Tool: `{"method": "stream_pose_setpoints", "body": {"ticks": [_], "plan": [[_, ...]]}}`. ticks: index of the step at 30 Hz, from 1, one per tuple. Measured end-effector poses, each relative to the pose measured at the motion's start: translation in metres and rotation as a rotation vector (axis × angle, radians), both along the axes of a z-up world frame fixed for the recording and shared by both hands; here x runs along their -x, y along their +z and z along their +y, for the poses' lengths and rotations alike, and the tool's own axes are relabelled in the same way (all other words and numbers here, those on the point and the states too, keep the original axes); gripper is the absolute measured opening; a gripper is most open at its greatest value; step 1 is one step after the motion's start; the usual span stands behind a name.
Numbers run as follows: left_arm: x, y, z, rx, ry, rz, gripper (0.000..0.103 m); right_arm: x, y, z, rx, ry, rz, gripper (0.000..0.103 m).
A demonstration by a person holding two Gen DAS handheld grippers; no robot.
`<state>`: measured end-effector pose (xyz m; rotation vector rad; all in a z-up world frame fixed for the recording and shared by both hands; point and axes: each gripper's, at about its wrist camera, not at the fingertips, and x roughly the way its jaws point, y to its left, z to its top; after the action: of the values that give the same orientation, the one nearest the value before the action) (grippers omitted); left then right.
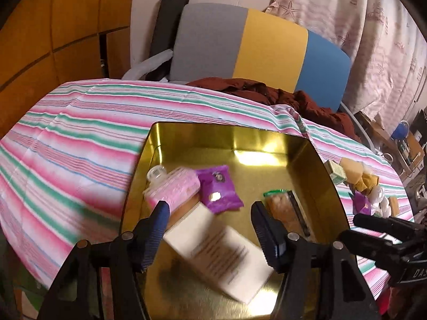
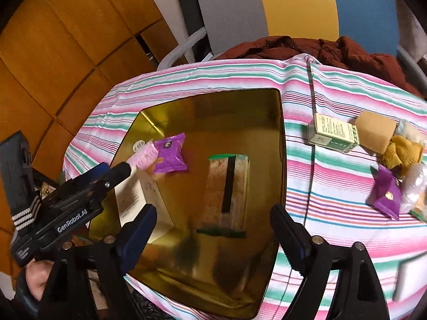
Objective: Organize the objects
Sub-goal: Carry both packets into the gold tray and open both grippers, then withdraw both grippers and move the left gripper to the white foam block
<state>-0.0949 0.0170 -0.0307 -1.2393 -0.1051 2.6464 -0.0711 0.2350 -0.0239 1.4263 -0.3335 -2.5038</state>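
Gold tin (image 2: 277, 138): both grippers' fingers spread, empty; only right view shows the green box (image 2: 332, 133) clearly.

white box (image 1: 221, 250) motion-blurred (print unreadable), tin (image 2: 277, 144) edge-cropped

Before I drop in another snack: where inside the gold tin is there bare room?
The gold tin is bare along its far wall, beyond the purple packet and the long green-edged packet. Its near end is also bare. The left side is crowded with the pink bottle and white box.
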Motion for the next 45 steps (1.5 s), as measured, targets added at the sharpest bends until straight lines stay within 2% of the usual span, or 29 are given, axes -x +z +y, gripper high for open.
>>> {"method": "stream_pose_setpoints", "body": {"ticks": [4,11,27,35,45], "plan": [[-0.017,0.004,-0.001,0.031,0.015,0.026,0.064,-0.014,0.008,-0.006,-0.073,-0.001,0.06,0.096],[-0.037,0.018,0.007,0.07,0.0,0.083,0.064,-0.031,0.012,0.0,-0.1,-0.039,0.105,0.102],[-0.06,0.025,0.054,0.096,-0.138,0.11,0.064,-0.06,0.021,0.054,-0.15,-0.188,0.147,0.103],[-0.07,0.029,0.082,0.101,-0.234,0.123,0.064,-0.08,0.024,0.116,-0.156,-0.33,0.138,0.103],[-0.077,0.029,0.131,0.051,-0.392,0.104,0.064,-0.122,0.025,0.241,-0.114,-0.65,0.145,0.103]]}}
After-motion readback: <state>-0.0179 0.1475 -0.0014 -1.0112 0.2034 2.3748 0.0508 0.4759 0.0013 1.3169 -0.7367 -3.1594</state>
